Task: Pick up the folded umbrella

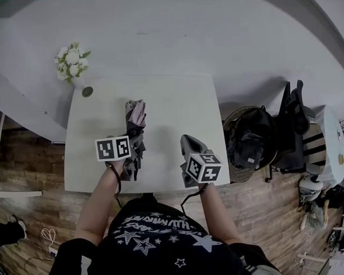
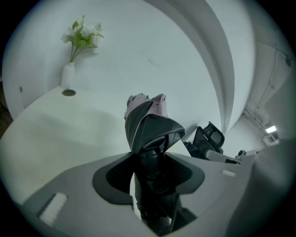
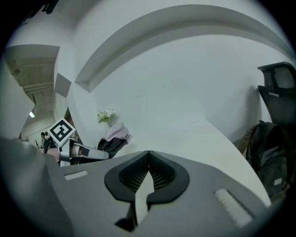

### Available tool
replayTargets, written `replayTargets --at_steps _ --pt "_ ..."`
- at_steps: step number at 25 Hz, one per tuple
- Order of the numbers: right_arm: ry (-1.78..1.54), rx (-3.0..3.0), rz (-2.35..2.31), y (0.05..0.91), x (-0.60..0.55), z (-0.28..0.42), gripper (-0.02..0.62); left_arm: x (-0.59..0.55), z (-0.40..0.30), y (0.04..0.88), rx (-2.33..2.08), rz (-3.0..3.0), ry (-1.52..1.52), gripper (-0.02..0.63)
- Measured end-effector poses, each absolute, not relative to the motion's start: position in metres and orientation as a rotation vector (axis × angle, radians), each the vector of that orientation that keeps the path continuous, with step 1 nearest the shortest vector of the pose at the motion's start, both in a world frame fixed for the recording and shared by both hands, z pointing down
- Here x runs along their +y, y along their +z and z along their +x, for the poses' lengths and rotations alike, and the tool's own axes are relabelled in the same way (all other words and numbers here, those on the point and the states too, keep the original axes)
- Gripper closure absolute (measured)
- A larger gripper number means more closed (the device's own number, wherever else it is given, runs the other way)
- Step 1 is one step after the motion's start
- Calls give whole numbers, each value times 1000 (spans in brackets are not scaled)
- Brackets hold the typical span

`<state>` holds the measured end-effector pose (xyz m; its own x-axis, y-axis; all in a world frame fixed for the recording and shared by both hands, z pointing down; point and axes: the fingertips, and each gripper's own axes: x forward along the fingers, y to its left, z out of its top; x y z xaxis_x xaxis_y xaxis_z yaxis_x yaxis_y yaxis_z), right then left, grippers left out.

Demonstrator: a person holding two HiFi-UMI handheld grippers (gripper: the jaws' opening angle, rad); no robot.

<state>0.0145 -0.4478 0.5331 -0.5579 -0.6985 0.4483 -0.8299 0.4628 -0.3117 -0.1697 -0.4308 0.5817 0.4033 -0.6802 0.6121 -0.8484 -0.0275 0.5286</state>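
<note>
The folded umbrella (image 1: 135, 119), dark grey with a pink far end, lies lengthwise over the white table (image 1: 176, 106). My left gripper (image 1: 134, 152) is shut on its near end. In the left gripper view the black handle sits between the pads and the umbrella's canopy (image 2: 150, 124) points away toward the wall, seemingly lifted off the tabletop. My right gripper (image 1: 187, 141) hovers over the table's front right part, apart from the umbrella, its jaws shut (image 3: 148, 155) on nothing. From the right gripper view the umbrella (image 3: 113, 138) shows at the left, held by the other gripper.
A white vase of flowers (image 1: 72, 61) stands at the table's far left corner, with a small round disc (image 1: 87, 92) beside it. Right of the table is a basket holding a black backpack (image 1: 251, 140) and a dark chair (image 1: 292, 121). The wall runs behind the table.
</note>
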Motion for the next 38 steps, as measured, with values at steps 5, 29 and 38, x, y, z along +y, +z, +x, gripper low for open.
replayTargets --at_steps 5,29,38 --pt "713 -2484 1287 523 -425 16 580 -412 -167 545 -1390 1832 160 399" --pt "618 -2565 1223 503 -299 46 580 -258 -154 483 -1586 1982 16 397" --pt "590 -2555 1180 512 -240 62 581 -200 -130 487 -1587 1999 -6 399"
